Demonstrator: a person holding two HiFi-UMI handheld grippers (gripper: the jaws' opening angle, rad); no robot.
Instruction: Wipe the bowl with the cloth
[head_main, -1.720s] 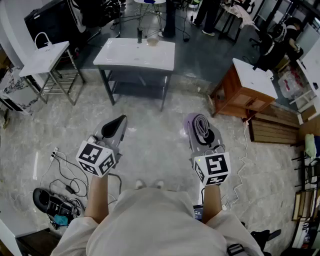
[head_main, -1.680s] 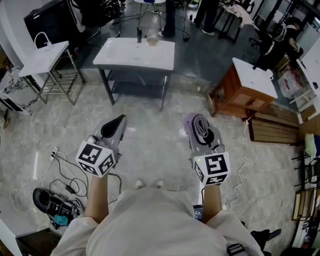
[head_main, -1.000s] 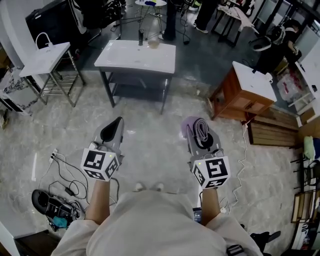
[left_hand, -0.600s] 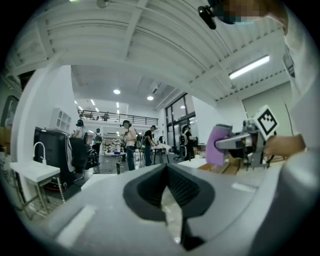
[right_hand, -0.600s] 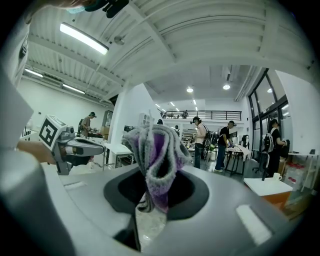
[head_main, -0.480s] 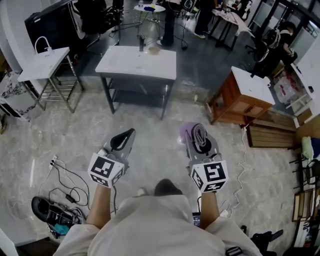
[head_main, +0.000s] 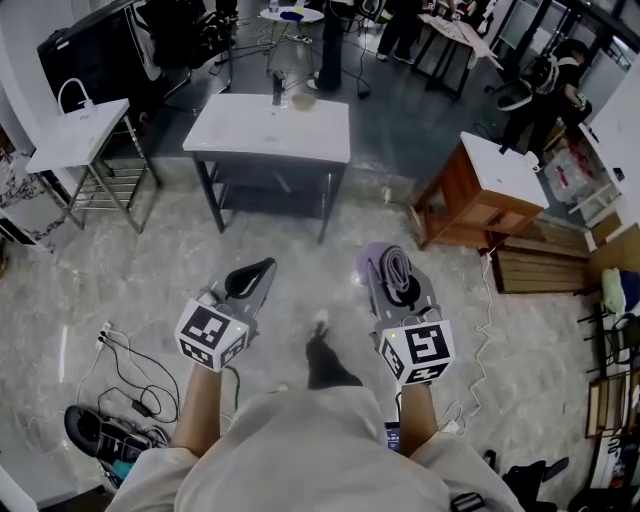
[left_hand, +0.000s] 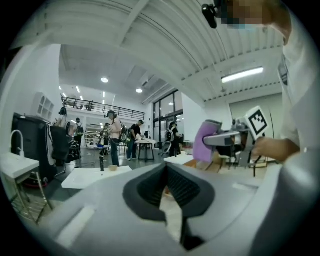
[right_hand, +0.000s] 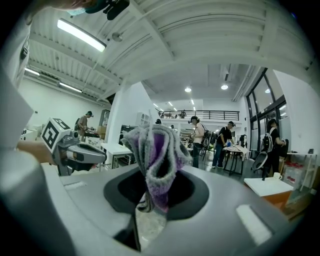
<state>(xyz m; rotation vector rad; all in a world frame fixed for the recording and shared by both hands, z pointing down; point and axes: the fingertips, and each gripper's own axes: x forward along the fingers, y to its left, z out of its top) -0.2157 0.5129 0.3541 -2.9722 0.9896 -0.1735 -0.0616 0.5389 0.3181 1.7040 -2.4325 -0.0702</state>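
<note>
A small bowl (head_main: 304, 101) stands at the far edge of a white table (head_main: 270, 130) across the floor, next to a dark bottle (head_main: 277, 96). The left gripper view shows the bowl (left_hand: 113, 168) far off. My right gripper (head_main: 392, 272) is shut on a folded grey and purple cloth (head_main: 374, 258), which sticks up out of its jaws (right_hand: 157, 155). Level with it, my left gripper (head_main: 260, 270) is shut and holds nothing; its dark pads (left_hand: 182, 187) meet. Both grippers hang above the marble floor, well short of the table.
A wooden cabinet with a white top (head_main: 500, 165) stands to the right of the table. A metal rack with a white top (head_main: 75, 135) is on the left. Cables and a dark bag (head_main: 105, 425) lie on the floor at lower left. People stand in the background.
The person has stepped towards the table; a leg and shoe now show between the grippers. Both grippers moved forward with the body. The cloth stays clamped in the right one.
</note>
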